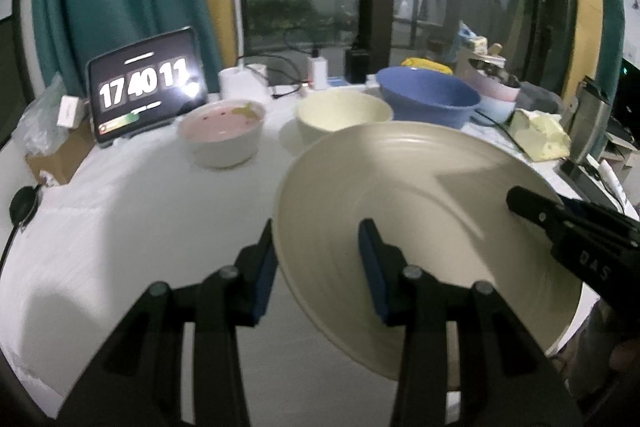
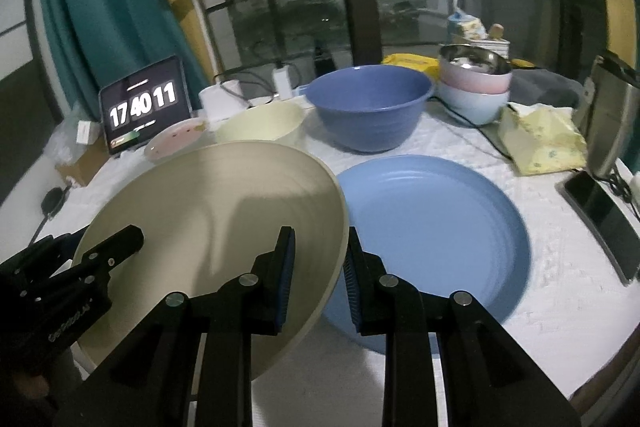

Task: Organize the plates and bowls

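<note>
A cream plate (image 1: 420,195) is held tilted above the table between both grippers. My left gripper (image 1: 318,267) straddles its left rim with jaws apart, one finger on each side, a gap showing. My right gripper (image 2: 318,267) straddles its right rim (image 2: 200,203), jaws close on the edge. A light blue plate (image 2: 440,223) lies flat on the table to the right of it. Behind stand a pink-lined bowl (image 1: 222,137), a cream bowl (image 1: 344,115), a big blue bowl (image 2: 368,107) and stacked pink and pale blue bowls with a steel bowl on top (image 2: 474,83).
A tablet clock (image 1: 146,87) stands at the back left beside a cardboard box (image 1: 56,159). A yellow cloth packet (image 2: 540,143), a phone (image 2: 600,219) and a steel kettle (image 2: 608,115) sit at the right. Cables run along the back. A white cloth (image 1: 140,219) covers the table.
</note>
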`<move>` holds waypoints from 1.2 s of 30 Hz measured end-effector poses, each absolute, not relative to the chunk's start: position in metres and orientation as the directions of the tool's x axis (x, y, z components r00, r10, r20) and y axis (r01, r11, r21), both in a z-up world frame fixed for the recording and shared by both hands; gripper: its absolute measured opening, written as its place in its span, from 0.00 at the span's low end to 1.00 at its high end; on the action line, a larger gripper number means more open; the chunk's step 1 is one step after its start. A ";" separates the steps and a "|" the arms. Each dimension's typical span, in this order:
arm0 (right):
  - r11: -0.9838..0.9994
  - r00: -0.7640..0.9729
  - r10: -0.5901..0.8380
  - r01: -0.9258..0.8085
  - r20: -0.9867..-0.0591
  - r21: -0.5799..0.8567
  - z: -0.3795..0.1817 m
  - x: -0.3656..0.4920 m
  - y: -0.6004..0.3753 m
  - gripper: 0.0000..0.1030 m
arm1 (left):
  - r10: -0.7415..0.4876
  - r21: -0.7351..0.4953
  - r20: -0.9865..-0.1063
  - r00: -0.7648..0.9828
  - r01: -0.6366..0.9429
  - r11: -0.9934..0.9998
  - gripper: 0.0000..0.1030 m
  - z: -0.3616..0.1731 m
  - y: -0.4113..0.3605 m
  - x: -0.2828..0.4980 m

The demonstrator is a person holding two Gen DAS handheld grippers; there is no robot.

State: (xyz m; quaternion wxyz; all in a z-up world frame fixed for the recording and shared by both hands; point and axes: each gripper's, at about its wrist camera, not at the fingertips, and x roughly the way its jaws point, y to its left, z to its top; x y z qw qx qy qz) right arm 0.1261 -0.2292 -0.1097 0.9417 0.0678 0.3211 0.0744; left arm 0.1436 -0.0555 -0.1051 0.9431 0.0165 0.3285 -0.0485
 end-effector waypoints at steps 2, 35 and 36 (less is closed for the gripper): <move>0.980 0.786 0.174 -0.081 -0.593 0.180 -0.110 0.126 -0.239 0.25 | -0.091 0.002 -0.621 0.778 0.117 0.993 0.40 -0.105 -0.064 0.144; 0.965 0.770 0.102 0.077 -0.629 0.250 -0.144 0.142 -0.345 0.25 | -0.156 0.022 -0.692 0.705 0.237 0.971 0.40 -0.133 -0.170 0.186; 0.964 0.769 0.101 0.080 -0.631 0.252 -0.145 0.143 -0.347 0.25 | -0.157 0.022 -0.695 0.701 0.239 0.971 0.40 -0.134 -0.172 0.188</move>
